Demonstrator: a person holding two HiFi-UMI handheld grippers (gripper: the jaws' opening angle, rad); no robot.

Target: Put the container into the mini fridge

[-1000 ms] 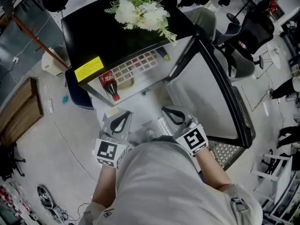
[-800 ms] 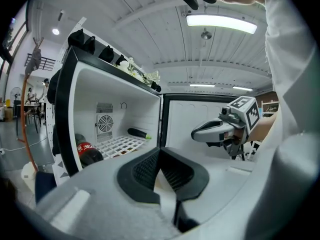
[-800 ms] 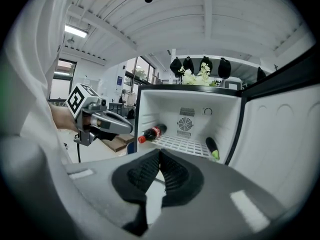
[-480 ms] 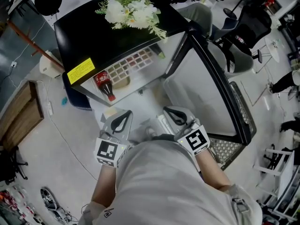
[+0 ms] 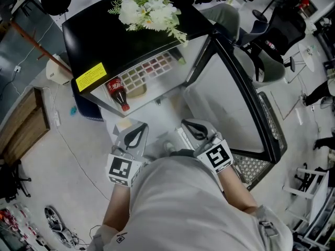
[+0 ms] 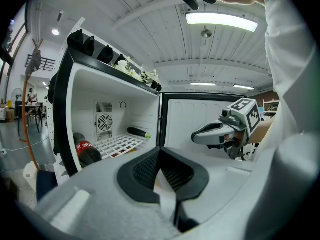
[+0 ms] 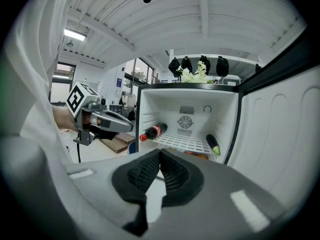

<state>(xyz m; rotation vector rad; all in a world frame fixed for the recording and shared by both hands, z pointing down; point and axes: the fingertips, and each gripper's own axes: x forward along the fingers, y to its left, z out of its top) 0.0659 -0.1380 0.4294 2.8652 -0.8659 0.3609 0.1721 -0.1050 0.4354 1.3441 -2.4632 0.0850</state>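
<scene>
You hold the left gripper (image 5: 137, 129) and the right gripper (image 5: 191, 125) side by side, close in front of your body. Both point at the open mini fridge (image 5: 104, 41). On each, the jaws are pressed together at the tips with nothing between them.

Past them, the fridge door (image 5: 230, 98) stands swung out to the right. Inside, a cola bottle (image 5: 119, 94) lies on the left of the white wire shelf (image 5: 149, 72), its cap toward you and over the near edge. A dark long item with a green tip (image 7: 212, 144) lies on the shelf's right side.

Under the shelf sits a low reddish-orange shape (image 7: 197, 155), partly hidden by the right gripper's body. It may be the container, but I cannot tell.

A round fan vent (image 7: 185, 122) shows on the back wall. On the black top are a yellow sticker (image 5: 90, 77) near the front and white flowers (image 5: 149, 12) farther back.
</scene>
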